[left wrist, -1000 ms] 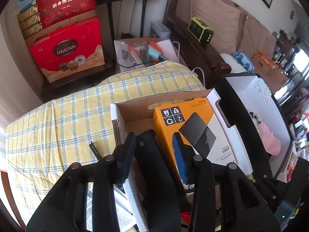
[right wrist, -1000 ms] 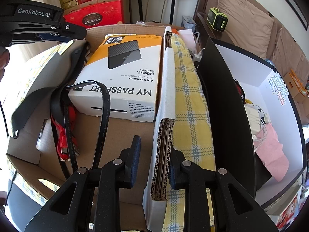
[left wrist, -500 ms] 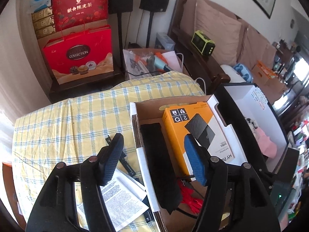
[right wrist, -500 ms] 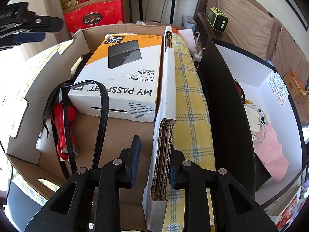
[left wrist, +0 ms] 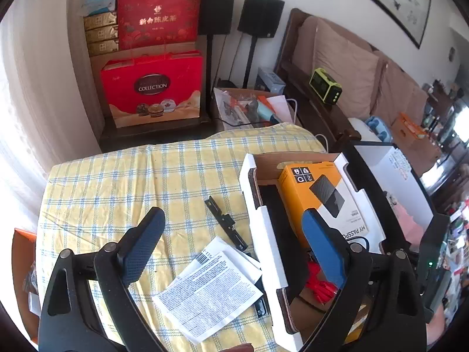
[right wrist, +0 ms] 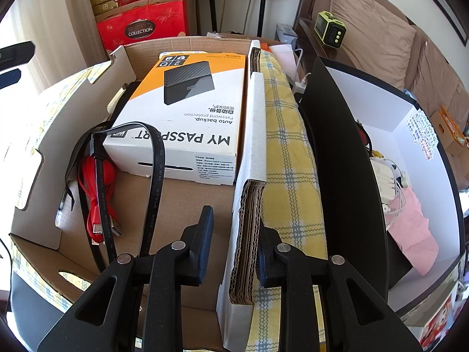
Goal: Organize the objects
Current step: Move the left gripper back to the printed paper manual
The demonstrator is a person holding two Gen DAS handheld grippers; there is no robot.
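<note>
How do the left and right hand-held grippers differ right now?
The left hand-held gripper is spread wide and holds nothing; the right hand-held gripper is nearly closed around the cardboard box wall. The left hangs above the checked cloth and box edge; the right sits low at the box's near corner. Both have blue-padded black fingers.

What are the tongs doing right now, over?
Left tongs open, empty, above table. Right tongs straddle cardboard box wall. Hard drive box inside. Black cable loops nearby.
</note>
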